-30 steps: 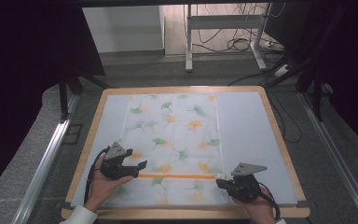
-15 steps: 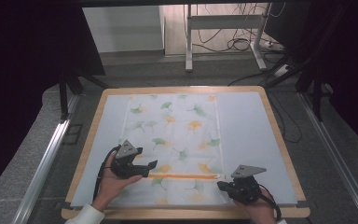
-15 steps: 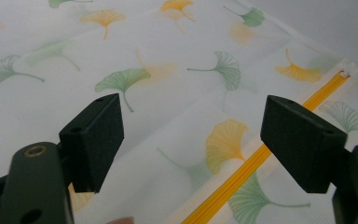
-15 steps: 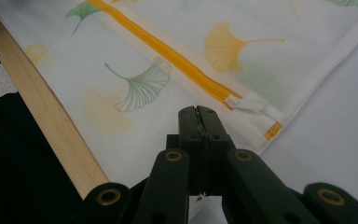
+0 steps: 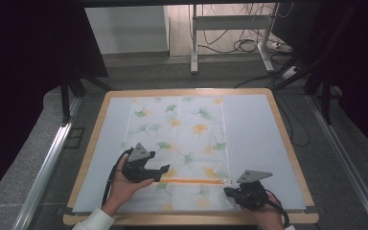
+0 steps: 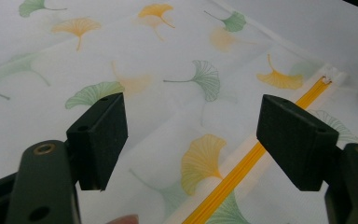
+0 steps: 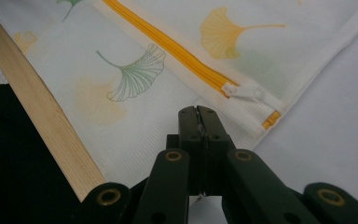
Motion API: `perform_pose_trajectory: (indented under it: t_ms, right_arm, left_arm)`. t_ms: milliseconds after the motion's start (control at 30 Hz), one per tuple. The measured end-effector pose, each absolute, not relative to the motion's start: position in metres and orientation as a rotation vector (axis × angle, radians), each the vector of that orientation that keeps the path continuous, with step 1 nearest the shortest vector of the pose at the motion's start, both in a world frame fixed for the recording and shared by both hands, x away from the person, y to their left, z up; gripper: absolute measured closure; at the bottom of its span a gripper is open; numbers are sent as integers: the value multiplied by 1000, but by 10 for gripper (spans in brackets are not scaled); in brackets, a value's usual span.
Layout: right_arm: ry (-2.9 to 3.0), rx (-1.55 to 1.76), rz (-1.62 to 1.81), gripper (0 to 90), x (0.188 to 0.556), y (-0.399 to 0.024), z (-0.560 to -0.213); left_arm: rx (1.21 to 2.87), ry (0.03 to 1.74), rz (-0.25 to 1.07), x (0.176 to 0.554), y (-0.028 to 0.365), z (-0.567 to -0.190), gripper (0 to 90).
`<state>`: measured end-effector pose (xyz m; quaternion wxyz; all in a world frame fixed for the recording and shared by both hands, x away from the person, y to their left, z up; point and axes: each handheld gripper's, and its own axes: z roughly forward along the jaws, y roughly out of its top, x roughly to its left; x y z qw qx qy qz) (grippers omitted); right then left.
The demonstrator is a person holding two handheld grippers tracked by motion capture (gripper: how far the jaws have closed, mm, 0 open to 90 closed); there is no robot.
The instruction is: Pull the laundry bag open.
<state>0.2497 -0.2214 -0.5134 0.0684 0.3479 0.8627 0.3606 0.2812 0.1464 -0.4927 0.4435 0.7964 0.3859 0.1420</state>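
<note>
A white mesh bag printed with green and yellow ginkgo leaves lies flat on the table. A yellow zipper runs across its near part. My left gripper hovers open over the zipper's left stretch, nothing between its jaws. My right gripper is shut, its tip down on the bag's fabric just short of the white zipper pull. I see nothing held between its jaws. The pull also appears far off in the left gripper view.
The bag rests on a pale mat inside a wooden-rimmed table; the rim's near edge runs close beside my right gripper. Beyond the table stand a metal frame and loose cables on the floor.
My left gripper has moved to the right, further over the bag and toward the zipper. The right gripper has stayed put and shut.
</note>
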Motion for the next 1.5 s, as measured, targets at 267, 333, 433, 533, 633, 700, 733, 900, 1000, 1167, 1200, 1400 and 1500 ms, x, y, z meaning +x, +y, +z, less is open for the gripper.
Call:
perform_pose_trajectory:
  t_ms: [267,333,433,533,633,700,733,900,1000,1167,1200,1400,1500]
  right_arm:
    - [2621,1046,1044,888,251,-219,-519]
    - [2620,1045,1042,888,251,-219,-519]
    - [2624,1046,1036,888,252,-220,-519]
    - [2623,1046,1034,888,252,-220,-519]
    - [2625,1044,1031,888,252,-220,-519]
    - [2627,1044,1030,888,253,-220,-519]
    - [2625,1049,1030,888,253,-220,-519]
    - [2630,1048,1026,888,253,-220,-519]
    - [2631,1054,1026,888,253,-220,-519]
    - [2631,1051,1027,888,253,-220,-520]
    - [2631,1051,1027,888,253,-220,-520]
    - [2631,1050,1026,888,253,-220,-520]
    - [2632,1049,1027,888,254,-220,-520]
  left_arm:
    - [1990,939,337,282,137,-492,256]
    - [1994,935,334,282,135,-492,257]
    - [2001,929,332,283,132,-492,258]
    - [2001,925,329,283,128,-492,259]
    - [2006,918,325,284,125,-492,260]
    - [2009,915,323,284,122,-492,260]
    - [2012,914,321,284,121,-492,260]
    - [2019,901,311,284,115,-492,266]
    - [2026,891,303,284,111,-492,272]
    - [2038,875,294,284,102,-492,273]
    - [2042,868,292,284,100,-492,274]
    - [2065,841,281,283,87,-493,276]
    - [2076,829,275,284,80,-494,277]
